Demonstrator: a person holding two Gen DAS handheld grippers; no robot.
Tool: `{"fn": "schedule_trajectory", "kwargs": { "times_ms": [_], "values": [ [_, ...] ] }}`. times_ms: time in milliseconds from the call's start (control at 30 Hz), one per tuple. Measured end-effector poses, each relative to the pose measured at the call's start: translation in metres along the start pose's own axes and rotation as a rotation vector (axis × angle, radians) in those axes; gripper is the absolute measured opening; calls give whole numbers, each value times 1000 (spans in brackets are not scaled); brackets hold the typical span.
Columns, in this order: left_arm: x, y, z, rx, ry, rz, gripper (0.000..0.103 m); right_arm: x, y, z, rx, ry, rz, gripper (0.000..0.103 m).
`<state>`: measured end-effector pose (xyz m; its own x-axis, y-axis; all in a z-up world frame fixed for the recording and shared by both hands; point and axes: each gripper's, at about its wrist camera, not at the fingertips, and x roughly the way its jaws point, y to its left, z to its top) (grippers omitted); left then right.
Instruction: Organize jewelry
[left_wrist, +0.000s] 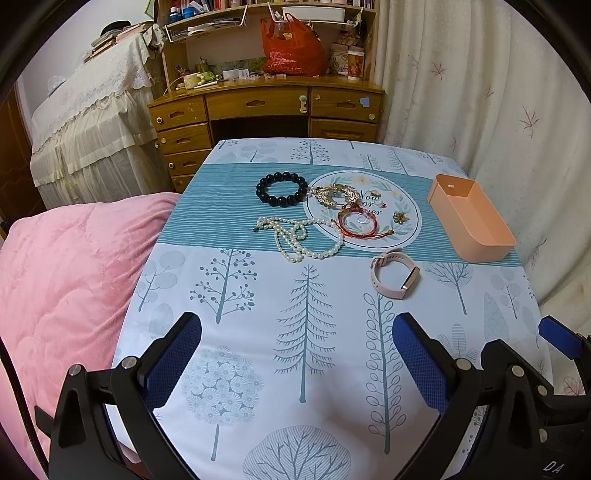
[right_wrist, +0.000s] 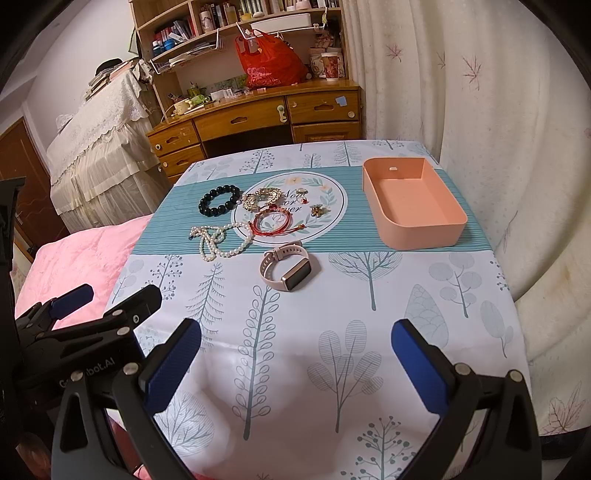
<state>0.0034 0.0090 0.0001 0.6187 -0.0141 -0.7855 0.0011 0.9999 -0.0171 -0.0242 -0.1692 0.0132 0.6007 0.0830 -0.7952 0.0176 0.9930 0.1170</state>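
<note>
Jewelry lies mid-table: a black bead bracelet, a pearl necklace, a gold ornate piece, a red cord bracelet, a small gold flower piece and a pink smartwatch. An empty peach box stands at the right. My left gripper and right gripper are open and empty, over the near table, well short of the jewelry.
The table has a tree-print cloth. A round printed mat lies under some jewelry. A pink quilt is at the left, a curtain at the right, a wooden desk behind.
</note>
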Motion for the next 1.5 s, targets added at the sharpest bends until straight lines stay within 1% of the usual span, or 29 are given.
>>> {"fn": "schedule_trajectory", "kwargs": {
  "times_ms": [567,867,1000,1100,1200,1267,1333,1400,1467,1500],
  "values": [
    [-4,-1,0,-1,-7,2,102,0,1,-1,-3,-3,0,103],
    [-2,0,0,3,-6,14,102,-1,2,0,3,1,27,103],
    [16,1,3,30,22,43,102,15,3,1,-8,16,72,103],
    [32,1,4,49,32,60,102,34,2,-1,-49,10,95,103],
    [53,-2,5,103,30,75,102,55,-4,0,-80,-6,131,103],
    [66,0,7,120,32,57,102,66,-8,1,-89,-25,137,103],
    [80,5,11,110,44,5,102,79,-12,2,-111,-27,112,103],
    [98,10,19,81,71,-61,102,90,-13,3,-144,-33,92,103],
    [113,13,27,67,85,-83,102,101,-13,4,-186,-44,78,103],
    [122,14,32,71,85,-78,102,107,-12,6,-208,-41,67,103]
  ]
}}
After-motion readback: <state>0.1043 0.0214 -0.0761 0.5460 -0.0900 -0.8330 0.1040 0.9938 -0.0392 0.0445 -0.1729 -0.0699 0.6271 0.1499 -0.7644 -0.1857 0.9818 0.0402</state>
